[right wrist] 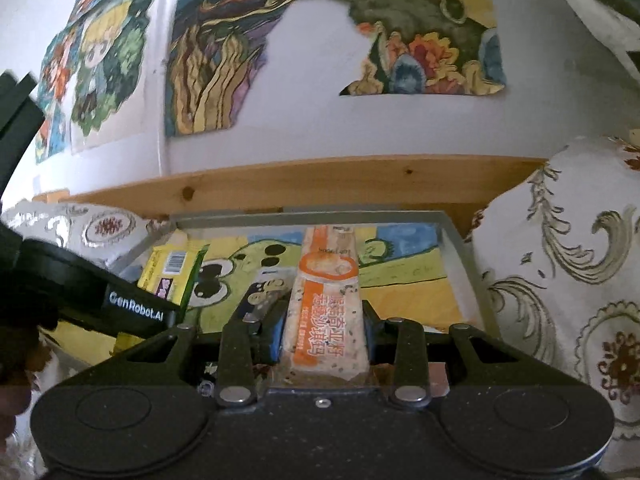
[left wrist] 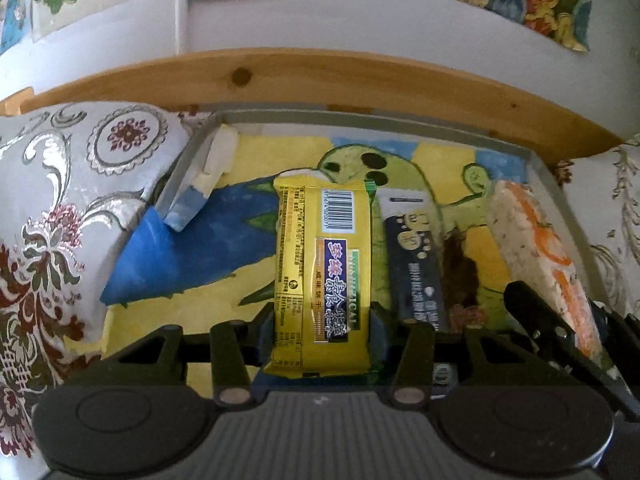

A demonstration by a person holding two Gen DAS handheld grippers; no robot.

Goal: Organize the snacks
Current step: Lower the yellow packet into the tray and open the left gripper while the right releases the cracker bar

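While each hand-held gripper pinches its snack, the left (left wrist: 322,336) a yellow packet (left wrist: 322,276) and the right (right wrist: 324,336) an orange bar (right wrist: 326,320) over the tray (right wrist: 460,252), we judge lowering both beside the dark packet (left wrist: 414,264) comes next.

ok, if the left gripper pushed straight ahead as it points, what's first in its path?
Likely the tray's far rim, then the wooden board. The left gripper holds the yellow packet; depth is unclear.

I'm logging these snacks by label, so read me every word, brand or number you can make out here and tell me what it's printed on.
"GenRobot.AI": white letters on the left gripper body, seen from the right wrist view.
Yellow snack pack: barcode, digits too small; Chinese characters and green strip too blurred to quote.
Orange-and-white snack bar: orange Chinese print, blurred.
Dark snack stick: pale print, unreadable.
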